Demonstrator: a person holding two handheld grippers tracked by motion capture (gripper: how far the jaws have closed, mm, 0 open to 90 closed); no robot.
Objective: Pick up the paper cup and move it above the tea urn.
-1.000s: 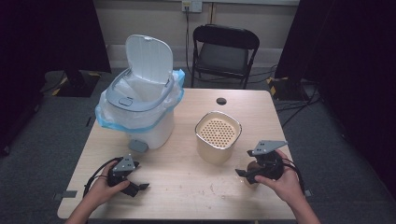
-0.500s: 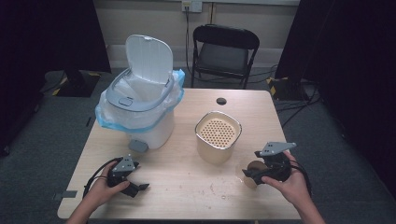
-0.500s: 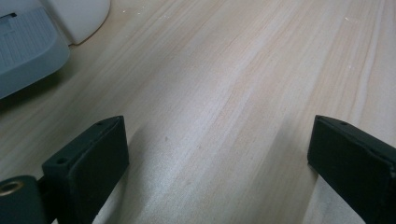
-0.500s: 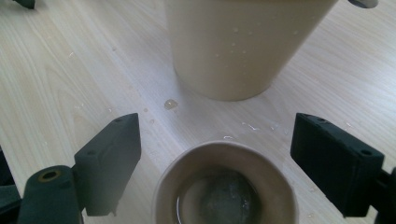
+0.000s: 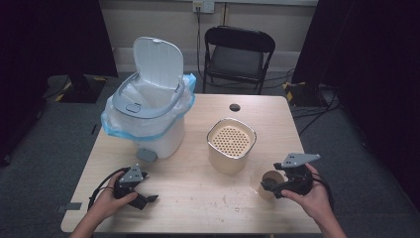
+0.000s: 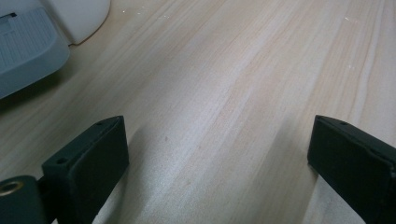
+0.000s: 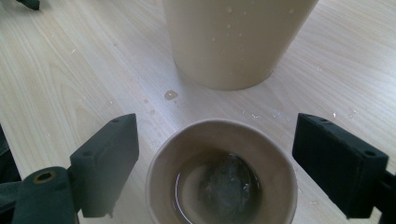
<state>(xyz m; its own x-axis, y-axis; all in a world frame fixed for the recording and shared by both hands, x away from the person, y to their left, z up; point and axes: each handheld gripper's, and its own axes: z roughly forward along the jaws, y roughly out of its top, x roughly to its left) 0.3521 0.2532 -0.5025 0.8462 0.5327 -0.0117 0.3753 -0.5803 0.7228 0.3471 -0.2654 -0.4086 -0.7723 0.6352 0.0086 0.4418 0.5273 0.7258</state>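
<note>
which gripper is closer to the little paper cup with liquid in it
Right. The right gripper has its open jaws on either side of the paper cup, not pressing it. The left gripper rests far off at the table's opposite near corner, jaws open over bare wood.

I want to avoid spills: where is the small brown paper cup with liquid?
High view: the small brown paper cup stands front right on the wooden table, between the open right gripper jaws, near the beige perforated-lid container.
</note>
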